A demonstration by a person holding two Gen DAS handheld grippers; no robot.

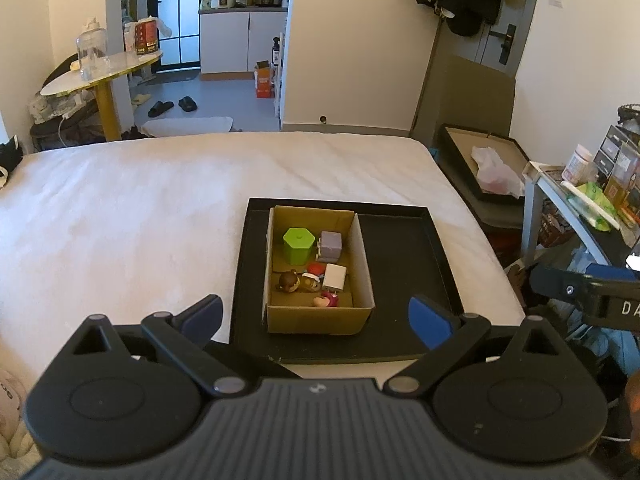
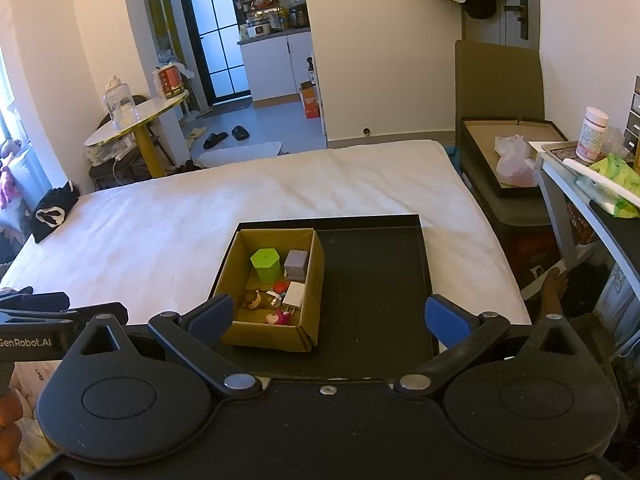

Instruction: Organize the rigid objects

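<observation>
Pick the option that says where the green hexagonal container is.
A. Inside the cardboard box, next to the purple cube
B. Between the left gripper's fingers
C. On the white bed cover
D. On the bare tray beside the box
A: the green hexagonal container stands inside the cardboard box, at its far end beside the purple cube; the box sits on the black tray.

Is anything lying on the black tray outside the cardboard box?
No: in the right wrist view the tray is bare to the right of the box, and the small items all sit inside the box.
</observation>
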